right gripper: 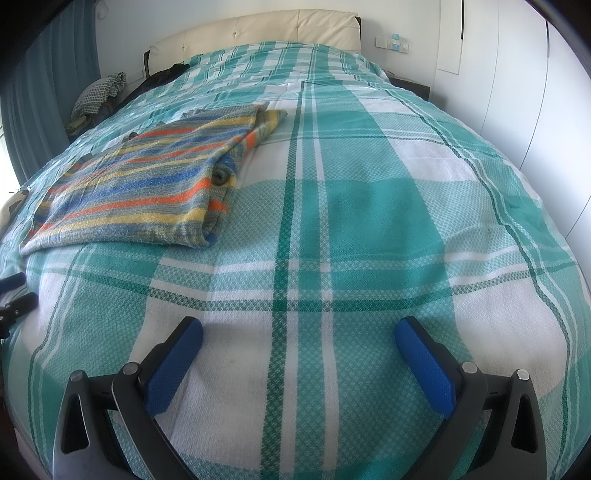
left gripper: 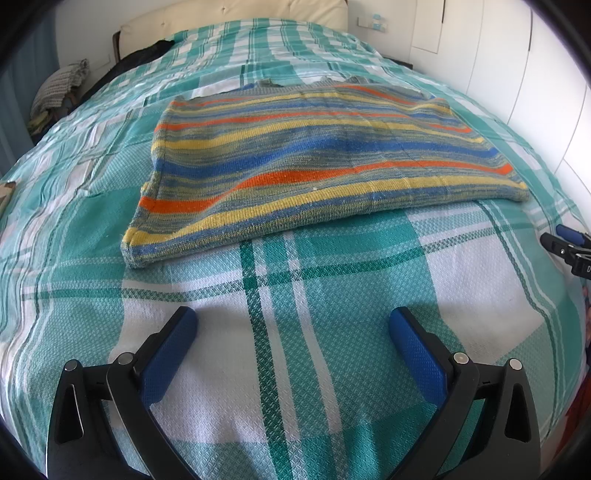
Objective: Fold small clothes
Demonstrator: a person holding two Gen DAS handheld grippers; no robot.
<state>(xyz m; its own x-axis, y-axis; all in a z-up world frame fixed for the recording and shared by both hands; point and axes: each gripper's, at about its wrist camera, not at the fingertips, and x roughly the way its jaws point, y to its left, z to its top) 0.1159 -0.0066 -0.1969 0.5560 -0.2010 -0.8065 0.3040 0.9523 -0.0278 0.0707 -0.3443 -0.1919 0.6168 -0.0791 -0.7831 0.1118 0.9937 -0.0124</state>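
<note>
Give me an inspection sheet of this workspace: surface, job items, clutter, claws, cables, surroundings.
Surface: bed covered with a teal and white plaid bedspread, lightly wrinkled.
Job's things: one striped knit garment, folded into a flat rectangle, lying on the bedspread; layered fold edges show on its right side in the right wrist view.
Clutter: checked cloth bundle and a dark item beside the bed's far left edge.
Claws: left claw open, empty, over the bedspread short of the garment; right claw open, empty, to the garment's right.
Cables: nothing seen.
Surroundings: cream padded headboard, blue curtain, white cabinet doors, wall switch plate.
</note>
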